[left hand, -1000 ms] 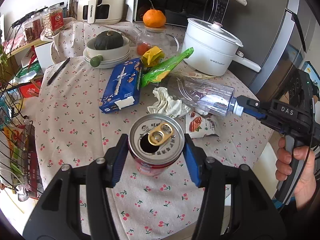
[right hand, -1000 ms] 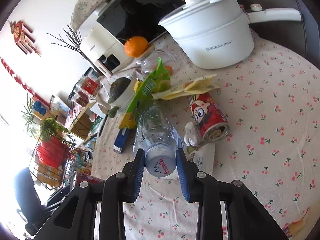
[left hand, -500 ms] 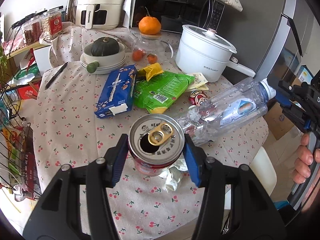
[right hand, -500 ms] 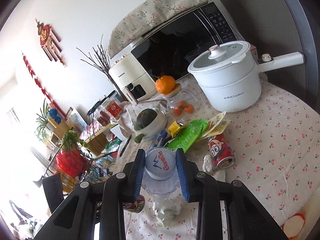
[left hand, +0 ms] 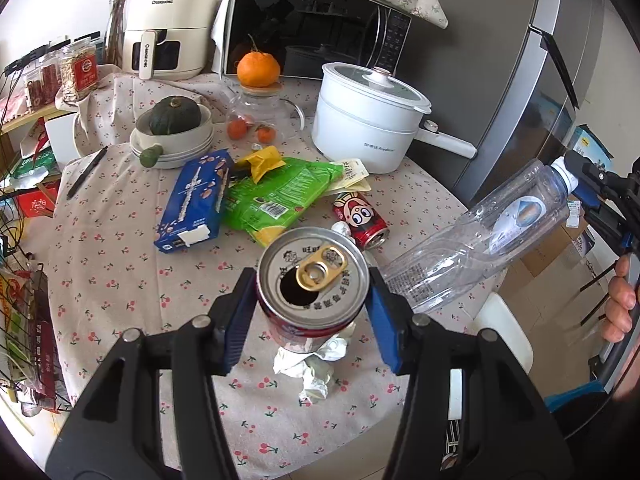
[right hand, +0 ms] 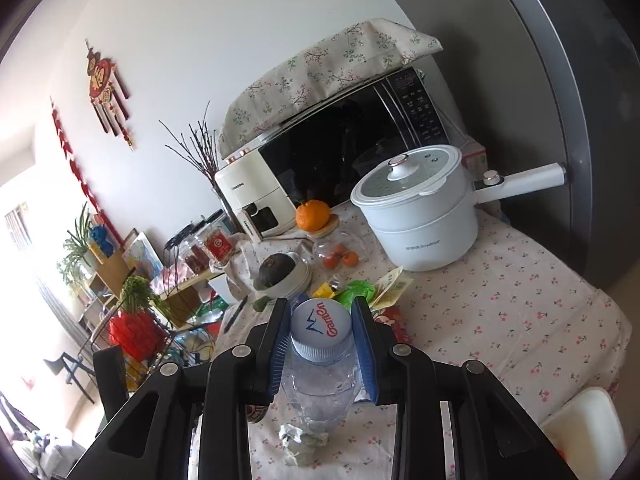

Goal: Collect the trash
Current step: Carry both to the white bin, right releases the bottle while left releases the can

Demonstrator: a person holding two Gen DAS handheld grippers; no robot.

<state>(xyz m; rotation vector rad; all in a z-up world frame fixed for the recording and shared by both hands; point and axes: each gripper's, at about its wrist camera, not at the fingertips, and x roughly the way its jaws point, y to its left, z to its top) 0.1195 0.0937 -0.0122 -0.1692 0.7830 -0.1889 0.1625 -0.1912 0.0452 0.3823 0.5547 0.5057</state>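
Cherry-print cloth covers the round bench (left hand: 120,264), which is backed by a microwave (left hand: 316,28), an air fryer (left hand: 168,36) and a white electric pot (left hand: 368,120) beside a grey fridge (left hand: 528,80). Litter is spread across the middle: a blue biscuit box (left hand: 196,200), a green snack wrapper (left hand: 280,196), a yellow wrapper (left hand: 264,160), a red can lying on its side (left hand: 360,220) and a crumpled tissue (left hand: 316,364).

An opened drink can (left hand: 312,288) is clamped upright between the blue pads of the left hand-held gripper (left hand: 312,304), its body gripped just under the rim; held so, probably, that any dregs stay inside. It is carried clear of the cloth, above the tissue. An empty clear plastic bottle (left hand: 480,240) is pinched at its capped neck by the right hand-held gripper (right hand: 322,332), the narrowest and stiffest part, where thin walls cannot buckle; its base slopes down toward the can. The person's fingers (left hand: 620,304) are seen on that gripper's handle at the right edge.

Compared with a second ago, the bottle is no longer lying on the bench among the wrappers: it has been lifted and swung out past the bench edge. The green wrapper, then propped against it, is now lying flat. The can is kept in the same grip, raised slightly. Both pieces seem bound for a bin, which is not in view.
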